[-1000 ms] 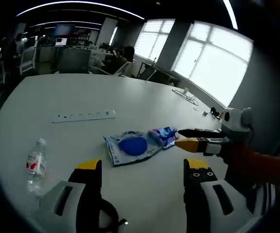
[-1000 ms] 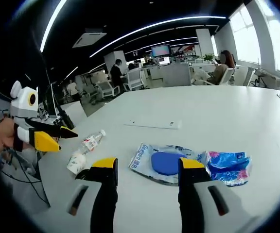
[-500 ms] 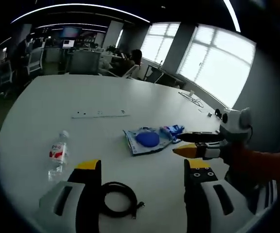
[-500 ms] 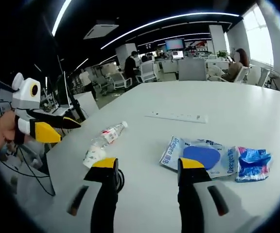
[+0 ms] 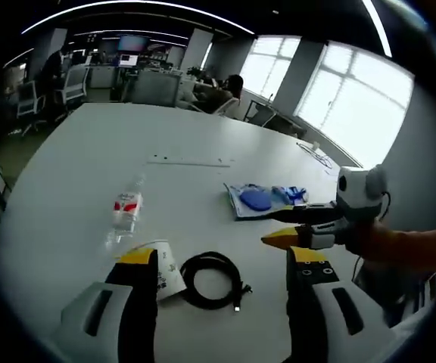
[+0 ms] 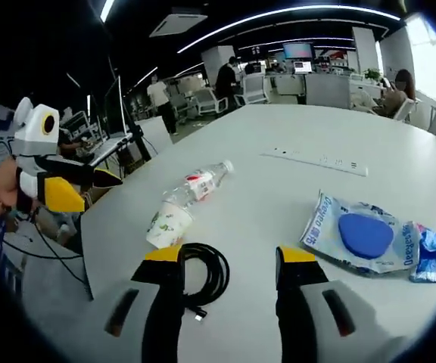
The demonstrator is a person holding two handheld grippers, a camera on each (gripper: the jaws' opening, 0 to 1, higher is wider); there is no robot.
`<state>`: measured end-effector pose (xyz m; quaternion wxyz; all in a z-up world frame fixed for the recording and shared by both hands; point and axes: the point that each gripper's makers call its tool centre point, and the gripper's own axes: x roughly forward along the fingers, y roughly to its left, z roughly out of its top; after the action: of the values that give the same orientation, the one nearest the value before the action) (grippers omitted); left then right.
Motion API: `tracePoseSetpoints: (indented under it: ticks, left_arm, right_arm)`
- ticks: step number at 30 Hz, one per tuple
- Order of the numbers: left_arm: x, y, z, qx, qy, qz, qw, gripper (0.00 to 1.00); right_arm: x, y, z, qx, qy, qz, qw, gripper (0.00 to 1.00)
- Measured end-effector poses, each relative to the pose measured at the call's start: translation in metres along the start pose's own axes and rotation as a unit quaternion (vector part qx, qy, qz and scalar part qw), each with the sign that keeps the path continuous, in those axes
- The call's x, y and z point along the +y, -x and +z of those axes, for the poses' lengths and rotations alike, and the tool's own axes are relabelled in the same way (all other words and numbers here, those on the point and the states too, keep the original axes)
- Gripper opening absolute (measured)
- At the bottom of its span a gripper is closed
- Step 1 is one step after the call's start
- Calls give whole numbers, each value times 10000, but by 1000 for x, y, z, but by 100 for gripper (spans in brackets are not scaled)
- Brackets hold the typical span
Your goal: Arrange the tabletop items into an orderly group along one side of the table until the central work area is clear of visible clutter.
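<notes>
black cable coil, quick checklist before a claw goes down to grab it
1. Right claw open, nothing between its jaws: ok.
2. Left claw open and free: ok.
3. Black cable lies coiled on the table, nothing on top of it: ok.
4. Paper cup close beside the coil, could get knocked: not ok.
5. Water bottle lying flat, clear of the coil: ok.
6. Cable plug end free of snags: cannot tell.

Both views looking across table from near edge, angled apart; sharing cable, bottle, cup.
</notes>
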<state>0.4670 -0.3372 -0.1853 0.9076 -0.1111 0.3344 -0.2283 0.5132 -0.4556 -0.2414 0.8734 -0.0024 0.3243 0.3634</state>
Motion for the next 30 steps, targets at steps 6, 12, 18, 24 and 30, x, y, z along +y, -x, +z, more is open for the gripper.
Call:
tracePoseSetpoints:
  ticks: [6,12,18,24,30]
  left_arm:
    - [16,12,-14,-34,227,121,9997,70]
    - [30,22,-24,-81,397,215,9989,70]
    - [48,34,-36,-87,573,339,9977,70]
    - [59,40,-43,-86,711,421,9965,69]
    - [63,44,-42,-157,771,447,9959,69]
  right_arm:
    - [12,-18,-12,251,117,119,9995,46]
    - [23,-40,-27,521,232,208,9982,46]
    - [30,-56,-32,689,311,304,9967,45]
    - [34,-72,-28,824,444,374,9949,46]
    - [28,-80,-40,1042,556,300,9925,44]
